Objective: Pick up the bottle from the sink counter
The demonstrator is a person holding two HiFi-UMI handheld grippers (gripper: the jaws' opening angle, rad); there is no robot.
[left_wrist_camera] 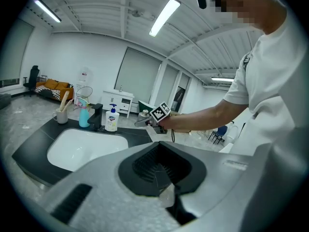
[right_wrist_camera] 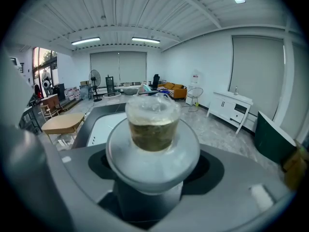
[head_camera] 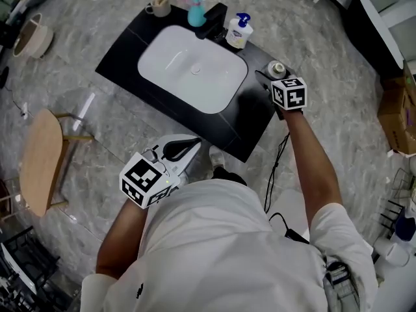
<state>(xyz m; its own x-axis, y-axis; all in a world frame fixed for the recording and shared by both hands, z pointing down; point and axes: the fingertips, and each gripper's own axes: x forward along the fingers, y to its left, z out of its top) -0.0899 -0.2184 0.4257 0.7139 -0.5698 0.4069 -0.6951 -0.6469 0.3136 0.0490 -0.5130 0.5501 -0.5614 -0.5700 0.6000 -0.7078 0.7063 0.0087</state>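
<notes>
Bottle [right_wrist_camera: 153, 125] in right gripper [head_camera: 277, 78] (beside sink [head_camera: 170, 62])

The bottle [head_camera: 277, 67] is partly hidden behind the right gripper [head_camera: 273, 78] from above, its base lost between the jaws, and the soap [head_camera: 238, 31] label is too small to read.

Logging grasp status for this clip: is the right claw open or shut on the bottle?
Shut on the bottle: the right gripper view shows it upright, filling the gap of the right claw. Lifted: cannot tell.
</notes>
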